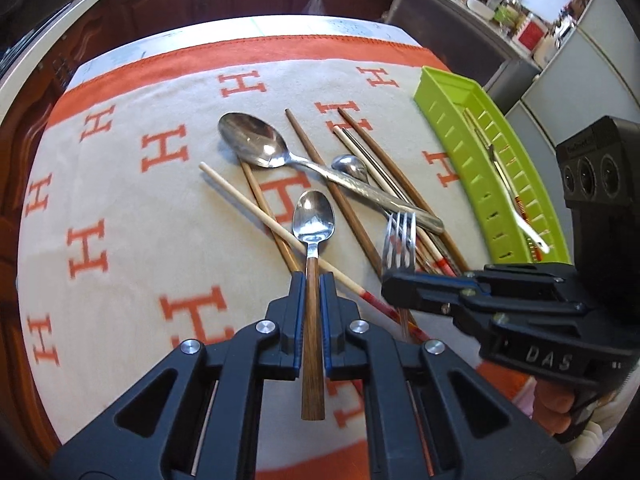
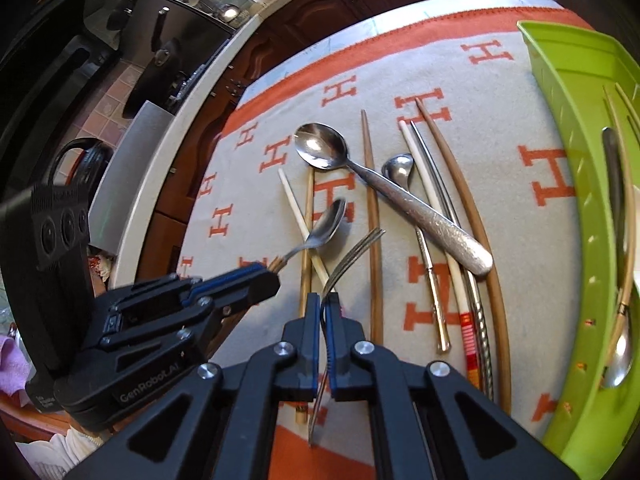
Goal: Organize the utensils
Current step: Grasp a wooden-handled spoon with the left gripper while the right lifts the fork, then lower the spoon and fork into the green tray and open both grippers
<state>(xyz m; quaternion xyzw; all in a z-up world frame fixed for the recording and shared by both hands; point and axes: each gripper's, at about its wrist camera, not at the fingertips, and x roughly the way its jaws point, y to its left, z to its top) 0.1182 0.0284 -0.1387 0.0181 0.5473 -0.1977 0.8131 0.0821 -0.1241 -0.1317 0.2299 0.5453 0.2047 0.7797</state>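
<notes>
While both tools are loaded, I read this as the pick-up step w/ two utensils at once, lifted but not yet carried over. My left tool (image 1: pixel 310 284) is clamped on the wooden handle of a small spoon (image 1: pixel 313 216), bowl pointing away from me, handle running back between the fingers. My right tool (image 2: pixel 322 304) is clamped on the thin stem of a fork (image 2: pixel 356 250), tines curving up and fwd, stem end poking out behind the pads.

Both tools point steeply down at the blanket (image 1: pixel 120 200) w/ orange H letters that covers the tabletop, side by side near its front edge. They sit close; in the left view the right tool's tip is just beside the spoon handle.

Green tray (image 1: pixel 480 152) lies along the blanket's right edge, already holding a few utensils, incl. a spoon and some thin sticks. Remaining pile sits mid-blanket: big steel spoon (image 2: pixel 320 146), a small ladle-like spoon (image 2: pixel 398 168) under its handle, several chopsticks (image 2: pixel 370 200) in brown, pale and metal, criss-crossed.

Next move, as I judge it: swing right to the tray, right tool first since it's nearer, lay the fork lengthwise, then the spoon. Needs enough height to clear the tray wall, and the two tools kept apart so they don't knock. Thin fork stem could pivot in the grip.
</notes>
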